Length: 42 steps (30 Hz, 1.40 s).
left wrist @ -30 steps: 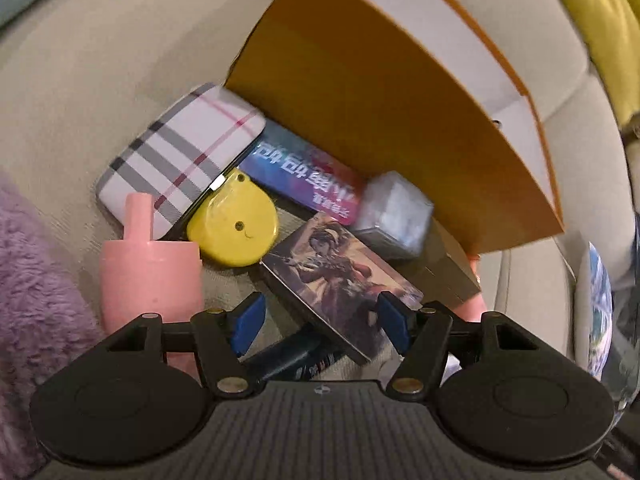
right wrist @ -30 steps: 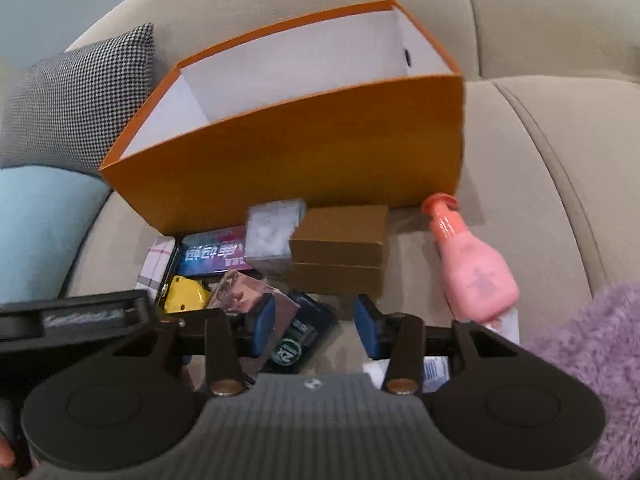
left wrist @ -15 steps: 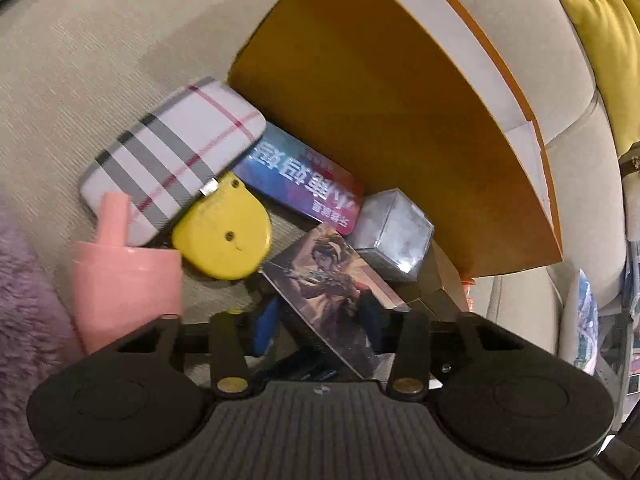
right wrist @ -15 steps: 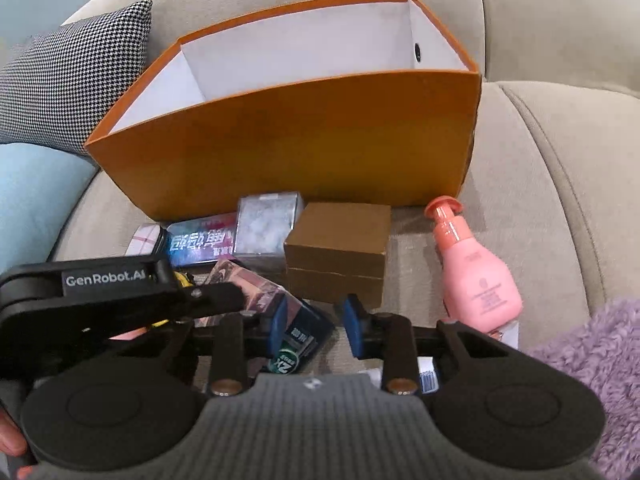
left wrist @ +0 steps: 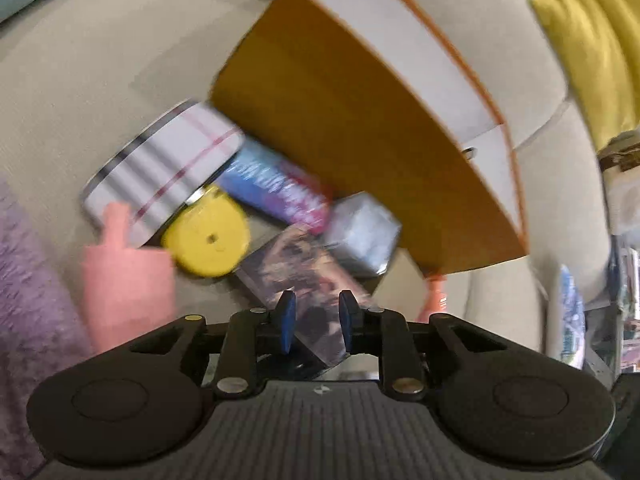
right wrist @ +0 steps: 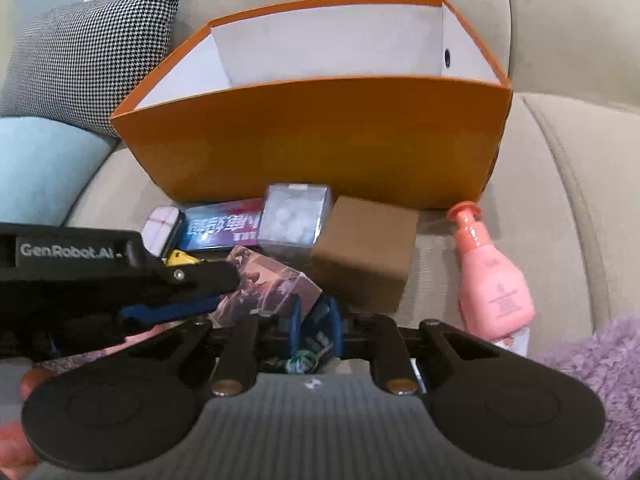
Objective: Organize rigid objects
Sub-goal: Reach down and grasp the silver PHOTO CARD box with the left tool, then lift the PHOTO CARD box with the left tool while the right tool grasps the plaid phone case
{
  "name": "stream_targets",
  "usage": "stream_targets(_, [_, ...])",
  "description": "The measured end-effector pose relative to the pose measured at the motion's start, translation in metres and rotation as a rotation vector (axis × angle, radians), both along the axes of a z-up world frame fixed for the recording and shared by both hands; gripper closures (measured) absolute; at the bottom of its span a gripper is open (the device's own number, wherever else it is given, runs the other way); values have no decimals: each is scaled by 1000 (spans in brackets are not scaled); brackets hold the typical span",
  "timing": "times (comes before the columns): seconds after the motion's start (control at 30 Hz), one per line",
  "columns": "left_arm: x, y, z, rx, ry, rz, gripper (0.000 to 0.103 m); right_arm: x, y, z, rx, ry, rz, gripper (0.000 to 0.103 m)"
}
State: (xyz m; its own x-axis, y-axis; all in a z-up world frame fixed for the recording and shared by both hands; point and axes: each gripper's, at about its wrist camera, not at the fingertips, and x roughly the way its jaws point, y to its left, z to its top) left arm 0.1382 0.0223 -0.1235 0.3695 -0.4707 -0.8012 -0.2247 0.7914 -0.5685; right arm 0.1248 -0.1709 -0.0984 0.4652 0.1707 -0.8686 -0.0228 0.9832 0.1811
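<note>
Glossy, flat illustrated card box lies mid-cushion before the orange paper bin, long axis running away from your left gripper, whose jaws are closing across its near end; right gripper is closing on a dark packet.

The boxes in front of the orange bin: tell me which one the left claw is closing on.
The picture-printed box, tilted between the closing left claw pads; the brown box and silvery box lie untouched.
</note>
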Motion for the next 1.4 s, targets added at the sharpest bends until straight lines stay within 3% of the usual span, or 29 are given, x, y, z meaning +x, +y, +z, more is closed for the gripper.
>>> stream_targets(0.1, [-2,9,-12,-50,69,51,56,0,-5,2,15,-6,-21,82])
stream_targets(0.2, [-2,13,-25,-110,115,105,47,0,-6,2,34,-12,-16,82])
stream_targets(0.43, [2,7,-51,-244,176,154,36,-1,-3,2,8,-20,-3,82])
stream_targets(0.6, [6,6,-61,-290,176,191,44,1,-4,-3,8,-4,-5,82])
stream_targets(0.67, [7,6,-56,-266,171,180,51,1,-4,-4,8,-3,-2,82])
stream_targets(0.73, [7,4,-48,-197,152,146,69,1,-4,-4,10,-3,1,82])
stream_targets(0.9, [5,-2,-31,-81,76,71,75,-1,2,-4,20,1,32,82])
stream_targets(1.03, [2,-8,-2,93,-52,-27,78,-4,5,-4,21,9,45,82])
stream_targets(1.4, [19,-13,-14,137,-82,-65,78,-1,8,-16,36,51,56,82])
